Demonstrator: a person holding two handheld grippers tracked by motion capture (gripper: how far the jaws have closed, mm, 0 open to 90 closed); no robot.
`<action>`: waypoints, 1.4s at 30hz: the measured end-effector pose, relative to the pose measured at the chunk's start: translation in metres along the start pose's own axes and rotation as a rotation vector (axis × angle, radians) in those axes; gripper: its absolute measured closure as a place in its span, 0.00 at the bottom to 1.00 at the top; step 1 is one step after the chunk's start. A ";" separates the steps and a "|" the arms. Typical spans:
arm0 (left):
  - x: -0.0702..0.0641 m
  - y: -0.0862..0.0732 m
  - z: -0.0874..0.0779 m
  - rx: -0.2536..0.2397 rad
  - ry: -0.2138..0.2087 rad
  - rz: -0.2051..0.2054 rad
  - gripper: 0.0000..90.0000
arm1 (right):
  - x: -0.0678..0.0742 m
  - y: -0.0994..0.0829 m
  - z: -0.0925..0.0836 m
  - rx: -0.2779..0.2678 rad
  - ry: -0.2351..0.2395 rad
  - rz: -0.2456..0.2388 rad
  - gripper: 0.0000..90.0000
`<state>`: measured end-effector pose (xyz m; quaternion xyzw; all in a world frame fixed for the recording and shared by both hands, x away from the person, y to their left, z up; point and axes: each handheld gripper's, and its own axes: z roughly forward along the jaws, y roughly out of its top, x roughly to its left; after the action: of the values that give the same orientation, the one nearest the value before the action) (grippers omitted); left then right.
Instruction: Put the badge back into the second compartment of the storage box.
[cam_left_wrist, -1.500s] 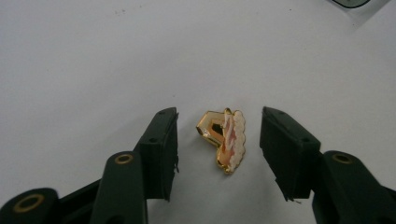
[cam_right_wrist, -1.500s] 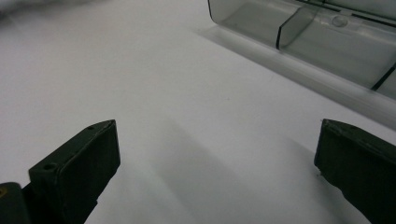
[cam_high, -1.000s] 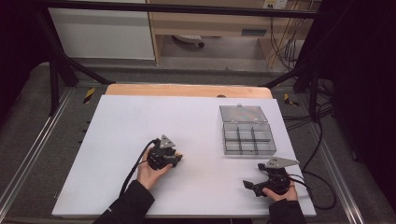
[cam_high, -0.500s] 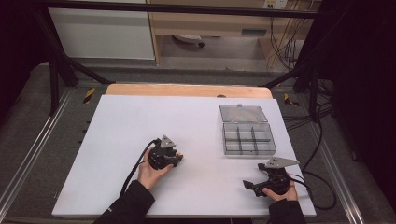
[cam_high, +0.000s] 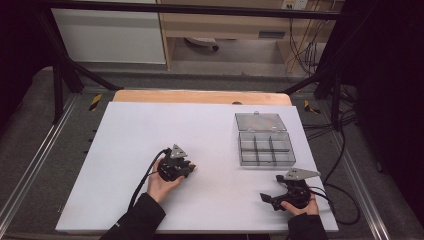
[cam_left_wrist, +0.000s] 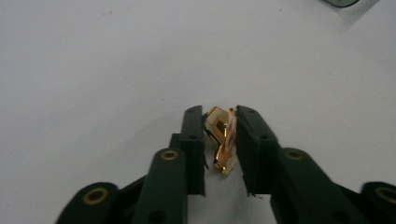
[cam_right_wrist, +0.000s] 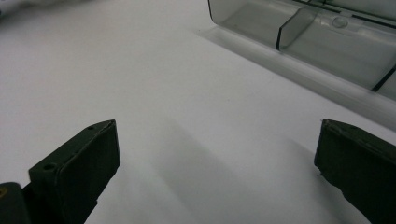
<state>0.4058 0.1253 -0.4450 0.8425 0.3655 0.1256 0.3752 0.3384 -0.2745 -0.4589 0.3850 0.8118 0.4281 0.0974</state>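
One small gold clip (cam_left_wrist: 221, 140) sits pinched between the left gripper (cam_left_wrist: 219, 140)'s jaws — thin and slick, it may twist loose — while the right gripper (cam_right_wrist: 215, 163) gapes empty beside the plastic box (cam_high: 264, 145).

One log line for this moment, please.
left gripper: shut on gold part | right gripper: open, empty | box: open

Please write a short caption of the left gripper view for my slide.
Left tongs closed on a small gold-coloured metal part above the white table.
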 end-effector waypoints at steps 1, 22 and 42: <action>0.000 0.000 0.000 -0.002 -0.003 0.002 0.85 | 0.000 0.000 0.000 0.000 0.000 0.000 0.01; -0.008 0.000 -0.002 0.019 -0.055 0.076 0.98 | 0.000 0.000 0.000 -0.001 0.002 0.002 0.01; -0.008 0.000 -0.007 -0.002 -0.056 0.069 0.98 | 0.000 0.000 -0.001 0.004 0.002 -0.002 0.01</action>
<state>0.3964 0.1232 -0.4393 0.8573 0.3256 0.1154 0.3816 0.3380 -0.2747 -0.4586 0.3839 0.8131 0.4268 0.0966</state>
